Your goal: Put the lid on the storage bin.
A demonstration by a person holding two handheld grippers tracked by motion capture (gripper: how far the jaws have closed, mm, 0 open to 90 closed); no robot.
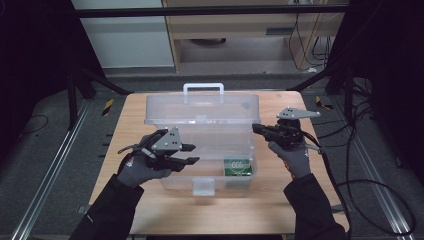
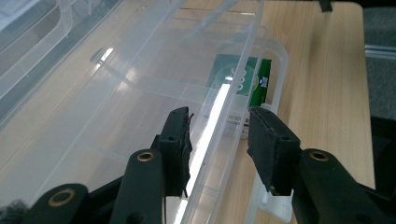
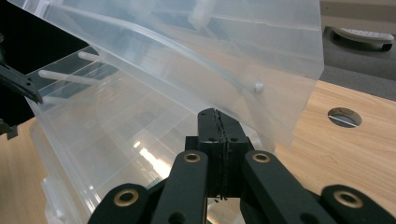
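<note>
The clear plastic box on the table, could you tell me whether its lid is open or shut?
Open. The lid stands raised behind the clear plastic box, its handle uppermost, and a green packet lies uncovered inside.

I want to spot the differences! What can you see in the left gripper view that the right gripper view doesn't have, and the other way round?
The left gripper view has the green packet lying inside the clear box, seen through its front wall, and the left gripper with its jaws apart, the wall's rim between them. The right gripper view has the box's raised lid, a round hole in the tabletop, and the right gripper with jaws shut together. Both share the clear plastic box and the wooden table.
</note>
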